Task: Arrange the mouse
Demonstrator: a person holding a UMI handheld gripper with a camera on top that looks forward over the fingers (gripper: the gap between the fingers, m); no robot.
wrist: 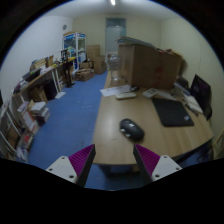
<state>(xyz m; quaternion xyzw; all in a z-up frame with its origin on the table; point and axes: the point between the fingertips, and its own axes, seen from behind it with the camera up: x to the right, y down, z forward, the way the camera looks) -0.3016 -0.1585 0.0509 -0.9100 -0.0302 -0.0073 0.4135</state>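
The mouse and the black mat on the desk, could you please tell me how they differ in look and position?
The mouse is small and rounded, while the black mat is larger, flat and rectangular. The mouse sits just ahead of the open gripper, whereas the mat lies farther off, beyond it and to the right. Both are dark and rest on the wooden desk.

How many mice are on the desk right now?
1. The mouse lies on the wooden desk, just ahead of the open claw, left of the black mat. Clutter at the desk's far end could hide another.
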